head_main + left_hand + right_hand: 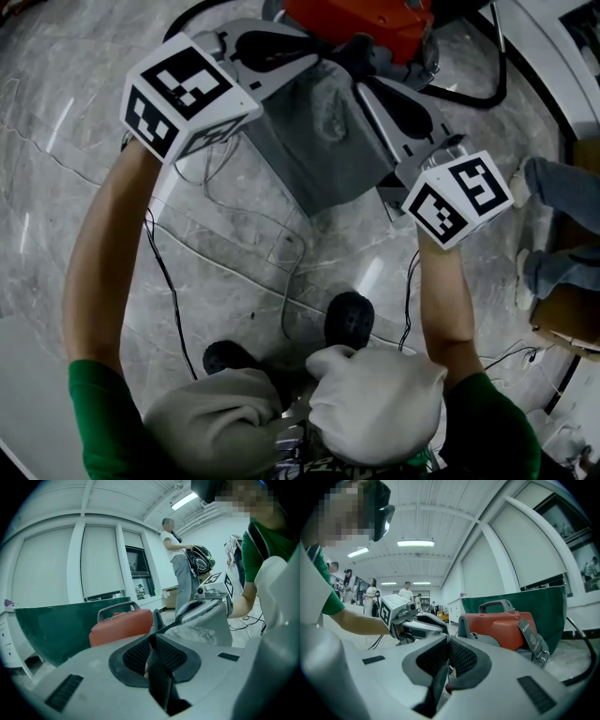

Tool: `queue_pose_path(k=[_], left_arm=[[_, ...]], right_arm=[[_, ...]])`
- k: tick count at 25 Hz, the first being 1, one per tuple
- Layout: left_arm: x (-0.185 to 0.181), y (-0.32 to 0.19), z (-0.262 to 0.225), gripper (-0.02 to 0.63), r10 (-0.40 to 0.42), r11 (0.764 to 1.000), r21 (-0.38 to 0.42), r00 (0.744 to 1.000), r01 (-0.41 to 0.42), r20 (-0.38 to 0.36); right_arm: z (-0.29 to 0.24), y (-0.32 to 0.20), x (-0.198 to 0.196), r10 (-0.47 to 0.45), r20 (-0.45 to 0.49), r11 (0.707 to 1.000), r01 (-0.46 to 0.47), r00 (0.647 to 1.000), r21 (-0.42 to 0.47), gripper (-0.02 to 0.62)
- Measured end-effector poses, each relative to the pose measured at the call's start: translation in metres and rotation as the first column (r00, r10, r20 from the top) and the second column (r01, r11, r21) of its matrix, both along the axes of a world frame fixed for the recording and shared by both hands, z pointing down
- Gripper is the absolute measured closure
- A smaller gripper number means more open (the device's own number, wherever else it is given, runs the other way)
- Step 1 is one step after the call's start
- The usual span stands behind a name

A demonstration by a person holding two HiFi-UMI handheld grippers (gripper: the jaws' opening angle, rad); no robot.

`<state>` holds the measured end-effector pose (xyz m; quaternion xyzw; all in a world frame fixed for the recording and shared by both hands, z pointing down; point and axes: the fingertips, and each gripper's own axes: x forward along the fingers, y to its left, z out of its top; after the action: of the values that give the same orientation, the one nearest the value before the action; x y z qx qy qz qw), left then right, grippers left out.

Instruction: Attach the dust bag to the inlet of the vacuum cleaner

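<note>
Head view, marble floor, grey dust bag

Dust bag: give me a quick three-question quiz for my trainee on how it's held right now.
1. True or false: the dust bag is grey.
2. Which is shut on the bag: A) left gripper only, B) right gripper only, C) both?
3. Fill in: seen from the person, the red vacuum cleaner sits ____ the bag (before/beyond).
Key: 1 true; 2 C; 3 beyond.
</note>
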<state>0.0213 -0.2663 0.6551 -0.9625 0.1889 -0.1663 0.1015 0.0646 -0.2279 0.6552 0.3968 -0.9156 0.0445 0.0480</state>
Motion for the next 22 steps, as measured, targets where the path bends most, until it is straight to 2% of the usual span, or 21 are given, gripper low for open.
queue_pose_path(k=[9, 15, 22], left_arm=[[0.0030, -0.0041, -0.0008, 0.563, -0.006, 1.000, -0.009, 0.999, 0.006, -0.044], [0.0042, -0.0008, 0.0010, 0.565, -0.020, 1.000, 0.004, 0.998, 0.021, -0.057], [0.0018, -0.0014, -0.0017, 0.574, -0.080, 0.995, 0.051, 0.995, 0.082, -0.051]], right_arm=[[-0.0012, -0.0067, 0.0049, -0.039, 0.064, 0.999, 0.041, 0.997, -0.027, 0.571], [0.0013, -0.0024, 0.0076, -0.032, 0.057, 0.999, 0.032, 0.998, -0.003, 0.571], [0.0006, -0.0002, 0.0072, -0.010, 0.019, 1.000, 0.010, 1.000, 0.005, 0.571]])
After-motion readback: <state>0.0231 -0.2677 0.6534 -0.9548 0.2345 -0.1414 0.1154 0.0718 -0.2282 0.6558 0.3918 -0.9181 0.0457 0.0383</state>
